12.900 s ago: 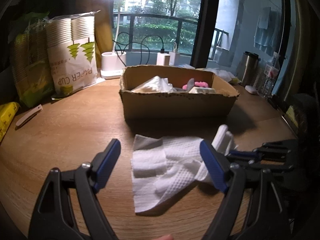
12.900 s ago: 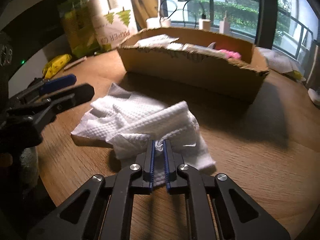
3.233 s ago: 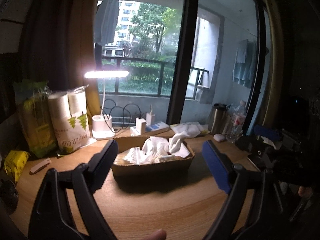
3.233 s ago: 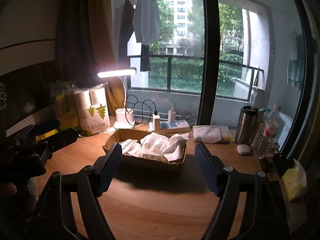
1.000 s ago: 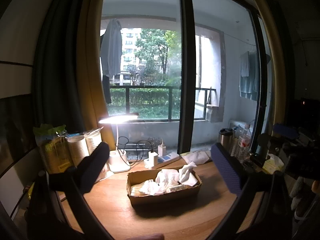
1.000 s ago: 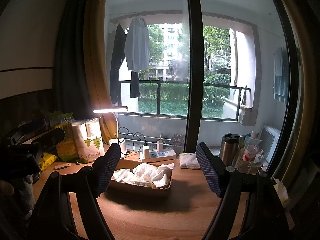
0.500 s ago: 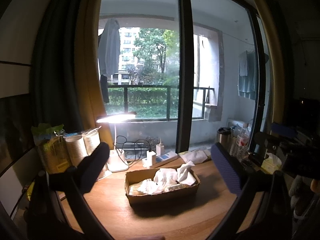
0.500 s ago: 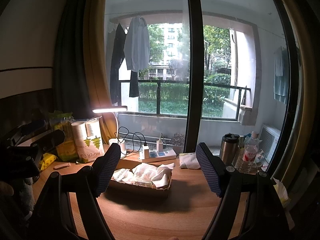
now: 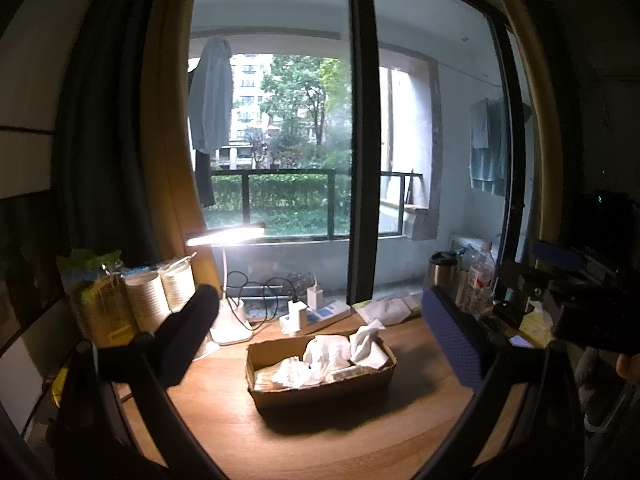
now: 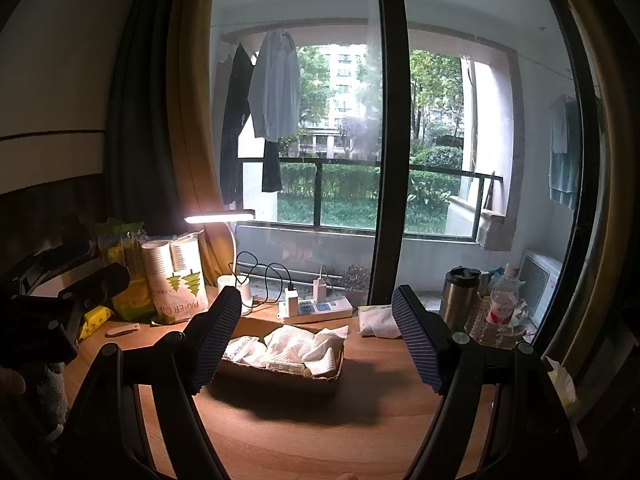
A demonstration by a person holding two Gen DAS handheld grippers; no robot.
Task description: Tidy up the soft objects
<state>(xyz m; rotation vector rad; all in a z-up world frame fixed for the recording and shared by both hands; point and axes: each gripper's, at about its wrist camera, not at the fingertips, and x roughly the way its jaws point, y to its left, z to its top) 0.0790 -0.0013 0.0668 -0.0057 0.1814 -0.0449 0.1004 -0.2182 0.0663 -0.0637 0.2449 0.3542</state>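
A cardboard box (image 9: pixel 320 390) stands on the round wooden table (image 9: pixel 248 436), filled with white paper towels (image 9: pixel 332 354) and other soft items. It also shows in the right wrist view (image 10: pixel 280 376) with the white towels (image 10: pixel 296 344) piled inside. My left gripper (image 9: pixel 320 340) is open and empty, held high and well back from the box. My right gripper (image 10: pixel 316 340) is open and empty, also raised far from the box. The right gripper shows at the right edge of the left wrist view (image 9: pixel 560 276), and the left gripper at the left edge of the right wrist view (image 10: pixel 60 280).
A lit desk lamp (image 10: pixel 224 218), a paper cup pack (image 10: pixel 176 280), green and yellow bags (image 10: pixel 120 264), a power strip (image 10: pixel 316 310), a folded white cloth (image 10: pixel 378 322), a steel flask (image 10: pixel 460 296) and a bottle (image 10: pixel 502 308) line the table's back. A window is behind.
Since 12.9 s ago the white towel went from the table into the box and both grippers opened and pulled up and back. In the last second the views barely shift.
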